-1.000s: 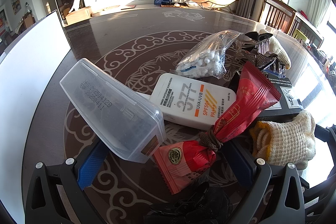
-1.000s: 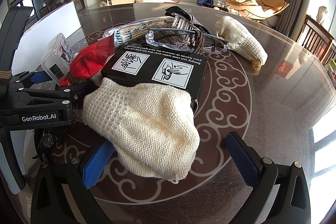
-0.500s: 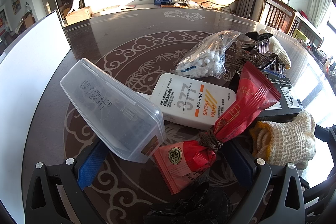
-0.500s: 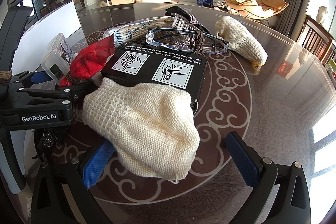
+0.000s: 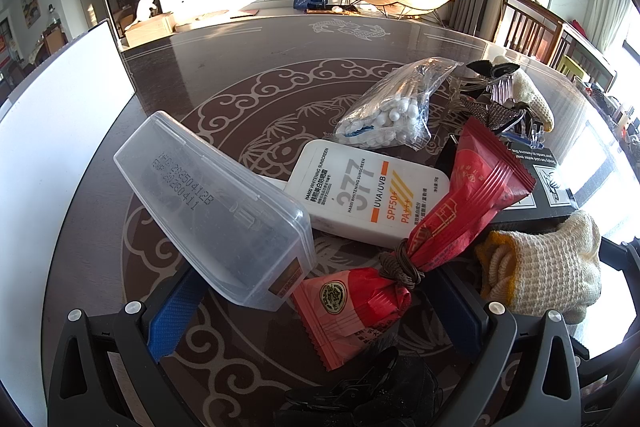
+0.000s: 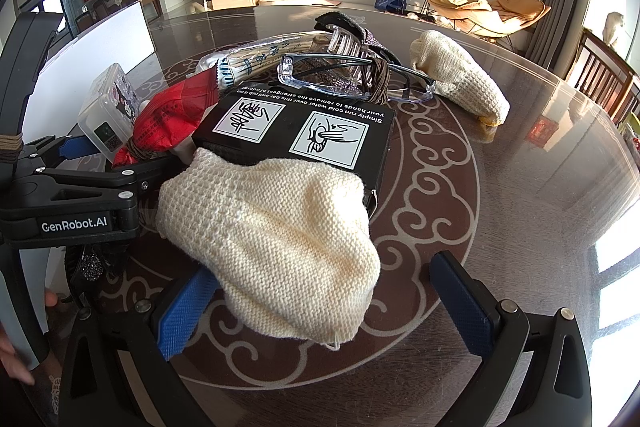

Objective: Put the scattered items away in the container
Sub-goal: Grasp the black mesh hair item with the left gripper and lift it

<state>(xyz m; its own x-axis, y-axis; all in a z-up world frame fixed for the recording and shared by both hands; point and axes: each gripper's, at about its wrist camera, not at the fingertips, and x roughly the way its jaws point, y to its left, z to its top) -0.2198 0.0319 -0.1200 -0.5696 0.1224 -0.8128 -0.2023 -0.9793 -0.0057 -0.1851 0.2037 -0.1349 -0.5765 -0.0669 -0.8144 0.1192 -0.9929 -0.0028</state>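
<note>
The left gripper sits low over the table with its jaws spread wide. Between them lie the near end of a clear plastic case, stamped with faint code digits, and a red snack packet cinched by a brown hair tie. Just beyond is a white sunscreen tube reading "377", "UVA/UVB", "SPF50+ PA+++" and "HANXI WHITENING SUNSCREEN". Farther off lies a clear bag of cotton swabs.

The right gripper is likewise spread apart, its blue pads on either side of a cream knit glove without touching it. The glove drapes over the near edge of a black box, printed upside down "Simply run cold water over this bar and rub it on your hands to remove the strongest of odors". The left device beside it bears "GenRobot.AI". Beyond the box lie clear glasses and a second glove. The white container stands at far left, well apart from the pile.
</note>
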